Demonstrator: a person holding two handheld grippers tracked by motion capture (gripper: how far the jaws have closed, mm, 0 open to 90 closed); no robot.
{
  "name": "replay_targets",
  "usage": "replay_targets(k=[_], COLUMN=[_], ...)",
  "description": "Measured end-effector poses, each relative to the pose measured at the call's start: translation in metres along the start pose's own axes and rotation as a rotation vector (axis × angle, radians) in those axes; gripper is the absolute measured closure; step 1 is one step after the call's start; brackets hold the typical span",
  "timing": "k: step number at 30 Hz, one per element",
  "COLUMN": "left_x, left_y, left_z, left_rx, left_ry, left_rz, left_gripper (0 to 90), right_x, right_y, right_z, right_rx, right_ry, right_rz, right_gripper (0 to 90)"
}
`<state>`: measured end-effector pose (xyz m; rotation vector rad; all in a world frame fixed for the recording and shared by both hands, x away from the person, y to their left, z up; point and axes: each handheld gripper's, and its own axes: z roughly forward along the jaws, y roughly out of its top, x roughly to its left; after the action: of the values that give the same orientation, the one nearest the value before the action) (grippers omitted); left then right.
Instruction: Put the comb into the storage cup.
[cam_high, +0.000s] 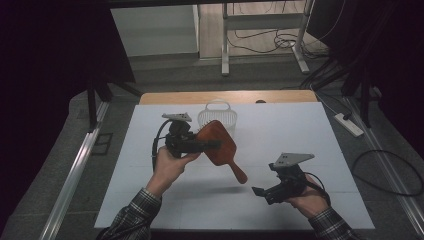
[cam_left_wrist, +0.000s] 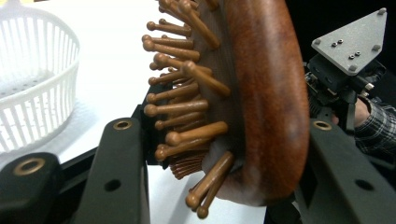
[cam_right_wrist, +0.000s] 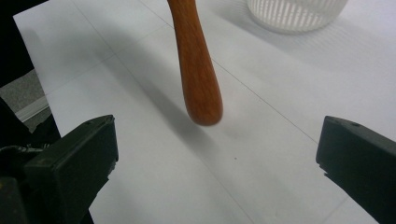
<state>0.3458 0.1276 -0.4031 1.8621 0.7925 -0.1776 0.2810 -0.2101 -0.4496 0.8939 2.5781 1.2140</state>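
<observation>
A reddish-brown wooden hairbrush (cam_high: 223, 150) hangs above the white table, its handle slanting down to the right. My left gripper (cam_high: 212, 145) is shut on the brush's oval head. In the left gripper view the bristle pegs (cam_left_wrist: 187, 107) face the left jaw and the smooth back (cam_left_wrist: 266, 93) lies against the right jaw. My right gripper (cam_high: 262, 191) is low at the front right, open, with nothing between its fingers. In the right gripper view the handle's rounded end (cam_right_wrist: 201, 88) hangs just beyond the widely parted jaws, clear of them.
A white slatted basket (cam_high: 216, 116) stands at the back middle of the table, just behind the brush head, and shows again as the basket (cam_left_wrist: 32, 84). The white table cover (cam_high: 300, 130) ends at a wooden edge at the back. Cables and a power strip (cam_high: 350, 125) lie on the floor to the right.
</observation>
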Motion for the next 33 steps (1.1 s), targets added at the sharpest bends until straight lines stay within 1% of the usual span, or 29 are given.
replay_targets(k=[6, 9, 14, 18, 20, 22, 24, 26, 30, 32, 33], left_x=[0.005, 0.007, 0.008, 0.010, 0.011, 0.012, 0.014, 0.016, 0.018, 0.019, 0.019], left_y=[0.001, 0.004, 0.009, 0.011, 0.012, 0.013, 0.014, 0.015, 0.018, 0.019, 0.019], left_z=[-0.003, -0.006, -0.009, -0.010, -0.011, -0.012, -0.013, -0.015, -0.019, -0.020, -0.020], left_rx=[-0.001, -0.004, -0.003, -0.004, -0.005, -0.005, -0.007, -0.012, -0.018, -0.022, -0.022], left_ry=[0.015, 0.028, 0.045, 0.054, 0.059, 0.069, 0.074, 0.078, 0.086, 0.091, 0.091], left_rz=[-0.009, -0.012, -0.008, -0.007, -0.008, -0.008, -0.010, -0.012, -0.016, -0.019, -0.019], left_gripper=[53.4, 53.4, 53.3, 53.3, 53.3, 53.3, 53.3, 53.3, 53.3, 53.3, 53.3], right_x=[-0.005, -0.008, -0.014, -0.016, -0.017, -0.019, -0.020, -0.022, -0.023, -0.024, -0.024], right_y=[-0.003, -0.006, -0.011, -0.014, -0.015, -0.018, -0.019, -0.021, -0.024, -0.026, -0.026], right_z=[-0.005, -0.007, -0.010, -0.015, -0.016, -0.020, -0.022, -0.026, -0.031, -0.034, -0.034], right_rx=[0.014, 0.017, 0.027, 0.034, 0.032, 0.032, 0.037, 0.040, 0.038, 0.039, 0.039], right_ry=[-0.002, -0.003, -0.006, -0.042, -0.047, -0.065, -0.072, -0.082, -0.120, -0.130, -0.130], right_rz=[0.002, 0.010, 0.044, 0.051, 0.054, 0.064, 0.067, 0.086, 0.098, 0.113, 0.113], right_gripper=[0.0, 0.0, 0.0, 0.0, 0.0, 0.0, 0.0, 0.0, 0.3, 0.3, 0.3])
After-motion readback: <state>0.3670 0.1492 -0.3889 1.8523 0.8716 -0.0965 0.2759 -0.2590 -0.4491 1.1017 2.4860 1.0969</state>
